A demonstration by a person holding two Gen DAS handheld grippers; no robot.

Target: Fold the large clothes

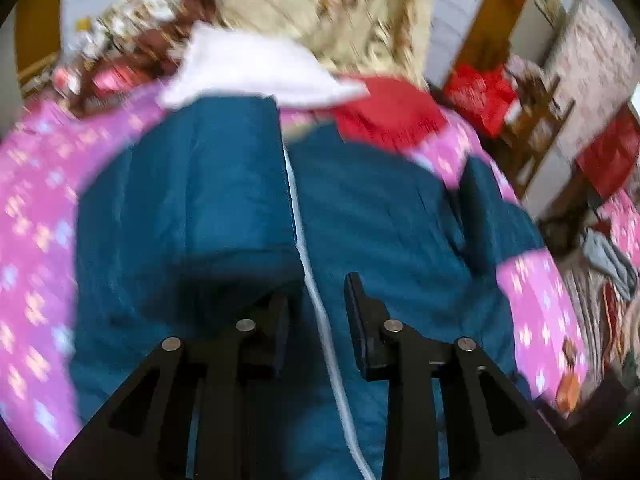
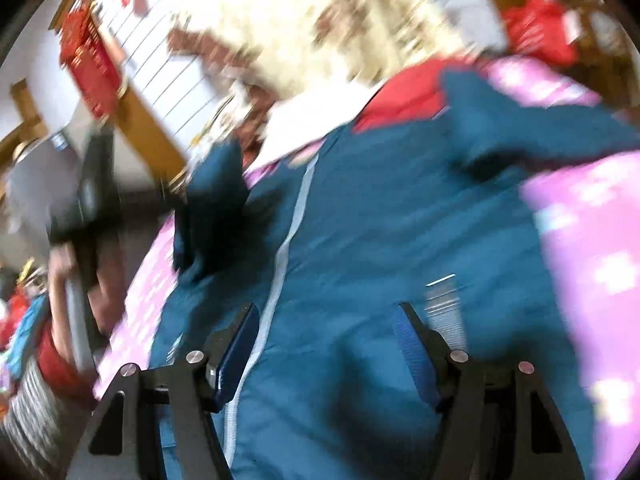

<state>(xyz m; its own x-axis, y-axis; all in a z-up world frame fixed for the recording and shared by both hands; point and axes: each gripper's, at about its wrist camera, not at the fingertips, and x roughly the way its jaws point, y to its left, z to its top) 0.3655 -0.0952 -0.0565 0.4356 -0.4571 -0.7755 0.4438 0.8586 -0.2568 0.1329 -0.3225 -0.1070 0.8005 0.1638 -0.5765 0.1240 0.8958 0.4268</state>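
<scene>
A large teal jacket (image 1: 380, 216) with a pale zipper line (image 1: 316, 292) lies spread on a pink patterned bed cover (image 1: 36, 216). Its left sleeve (image 1: 224, 184) is folded over onto the body. My left gripper (image 1: 316, 308) is open just above the jacket, straddling the zipper, holding nothing. In the right wrist view the same jacket (image 2: 380, 240) fills the middle, its zipper (image 2: 288, 248) running up the frame. My right gripper (image 2: 328, 320) is open above the jacket's lower part, empty. The left gripper (image 2: 88, 208) shows at the left edge, blurred.
A white cloth (image 1: 256, 68) and a red garment (image 1: 388, 116) lie at the jacket's far end. A cream floral blanket (image 1: 332, 12) hangs behind. Wooden furniture with red bags (image 1: 484, 96) stands to the right. Both views are motion-blurred.
</scene>
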